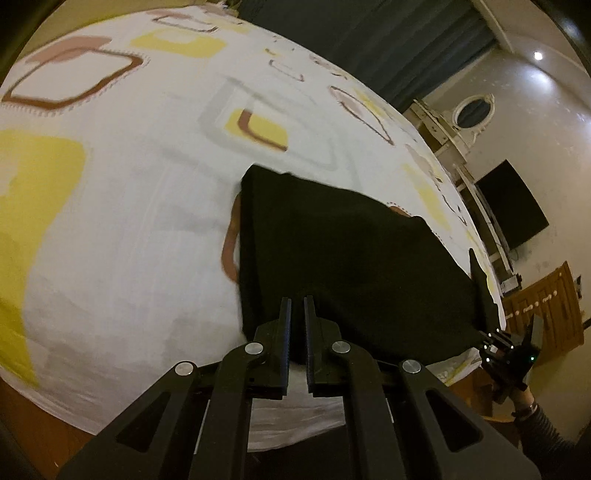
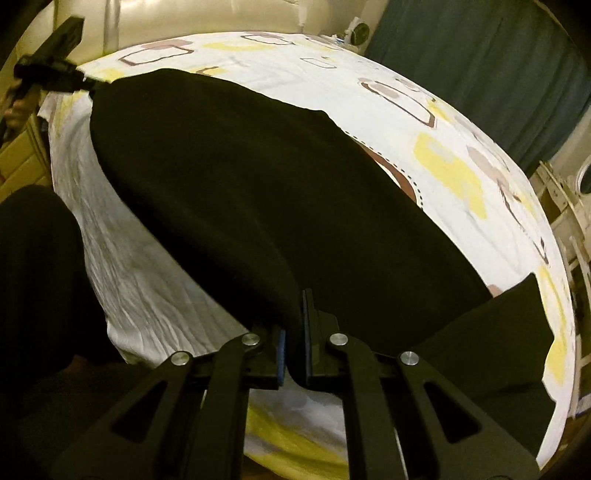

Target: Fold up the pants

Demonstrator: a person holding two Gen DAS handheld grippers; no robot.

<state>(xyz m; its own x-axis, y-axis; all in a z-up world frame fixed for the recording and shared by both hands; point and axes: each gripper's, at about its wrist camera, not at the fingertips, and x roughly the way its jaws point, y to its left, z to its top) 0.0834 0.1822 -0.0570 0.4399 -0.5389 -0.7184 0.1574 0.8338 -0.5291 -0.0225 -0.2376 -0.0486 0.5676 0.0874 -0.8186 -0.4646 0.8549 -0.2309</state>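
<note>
- While pinched at two corners, black pants [image 1: 347,251] stretched as one dark sheet above a bed sheet [image 1: 140,192], white with yellow patches and brown outlined squares.
- Left gripper [image 1: 297,306] clamped on the near edge of the cloth, jaws drawn nearly together with black fabric bunched between the ribbed pads (a thin slit of white sheet showing lower down between the fingers).
- Right gripper [image 2: 300,299] likewise closed on the pants, fabric folded down between its blue-edged pads and draped forward over the fingertips.
- From the left wrist view: far edge of the pants lying on or just over the sheet, left side hanging almost straight, right side running out to the other gripper at the frame's right edge, held by a hand [image 1: 521,397] in a dark sleeve with a wrist band.
- From the right wrist view: pants spanning from the near jaws up to the far left corner, where the left gripper bites the cloth; one loose flap [image 2: 513,332] trailing off to the lower right over the sheet's edge.
- Pants over the near part of the bed, toward its right side, most of the patterned sheet beyond them bare.
- Around the bed: dark curtain [image 1: 369,40], dark wall screen [image 1: 511,205], wooden cabinet [image 1: 546,306], pale headboard [image 2: 207,18] (blurred).
</note>
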